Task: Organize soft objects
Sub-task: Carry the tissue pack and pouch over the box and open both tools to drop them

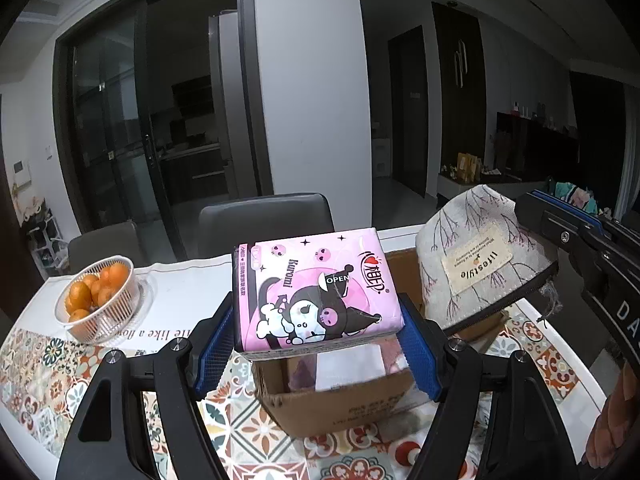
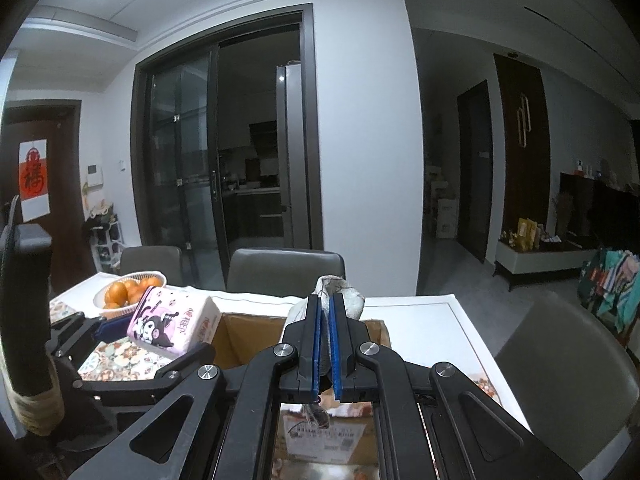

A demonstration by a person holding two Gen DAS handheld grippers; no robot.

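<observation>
The left gripper (image 1: pixel 320 344) clamps the tissue pack (image 1: pixel 316 292) at frame centre above the box (image 1: pixel 340 408); the right gripper (image 2: pixel 325 320) pinches the pouch (image 1: pixel 480 264) thinly; either may slip and miss.

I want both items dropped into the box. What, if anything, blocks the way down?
Nothing visible does. The pink tissue pack and the fabric pouch are held above the open cardboard box, whose top flaps are open; something pale already lies inside.
</observation>
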